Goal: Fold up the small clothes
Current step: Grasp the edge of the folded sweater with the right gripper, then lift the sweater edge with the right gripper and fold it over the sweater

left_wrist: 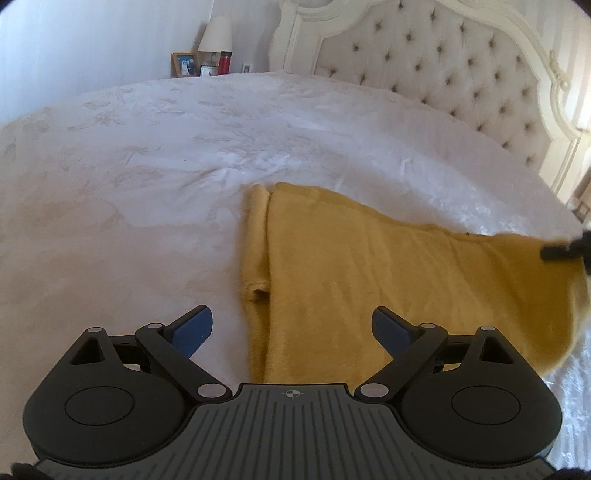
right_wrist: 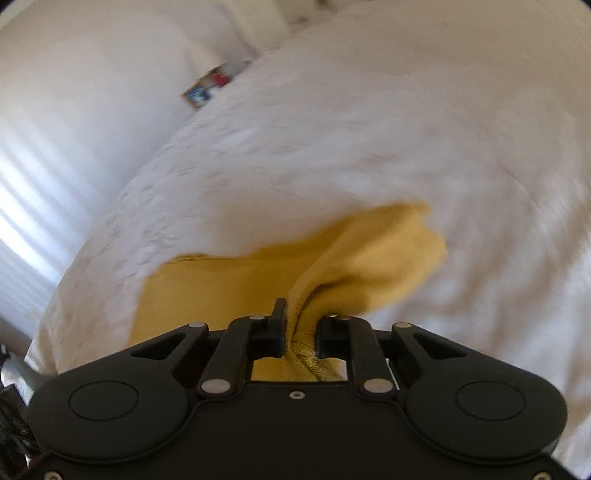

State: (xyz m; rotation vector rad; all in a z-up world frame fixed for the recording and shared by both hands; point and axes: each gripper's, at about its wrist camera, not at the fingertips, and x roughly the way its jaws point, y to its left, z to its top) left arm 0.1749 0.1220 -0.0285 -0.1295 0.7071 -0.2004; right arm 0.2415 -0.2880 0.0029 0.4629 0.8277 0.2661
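Pinching a bunched, ribbed edge of the mustard-yellow garment [right_wrist: 369,258], the right gripper [right_wrist: 301,325] is seen with its jaws pressed together on the cloth. The knit is gathered into a thick fold between the fingers, and a short tail of it is seen hanging back toward the gripper's body. Beyond the fingers, the held part is lifted and puffed up to the right, while the rest of the garment is spread flat to the left on the white bedspread [right_wrist: 332,147]. This view is blurred, so finer detail cannot be made out.

The left gripper [left_wrist: 293,328] is held with its jaws spread wide, and nothing is gripped between its blue pads [left_wrist: 194,328]. It is poised just above the near end of the garment [left_wrist: 388,266], whose left margin lies between the two fingers: the right finger is over the yellow cloth and the left finger is over the bare bedspread [left_wrist: 129,166]. Along that left margin a narrow rolled strip, seemingly a sleeve, is laid beside the main panel. The garment is stretched away to the right, where a dark fingertip of the right gripper [left_wrist: 565,249] is seen at its far edge.

Farther out, a tufted cream headboard [left_wrist: 424,62] is seen at the head of the bed, and a lamp [left_wrist: 216,35], a framed photo [left_wrist: 184,64] and a red bottle [left_wrist: 224,62] are grouped beside it.
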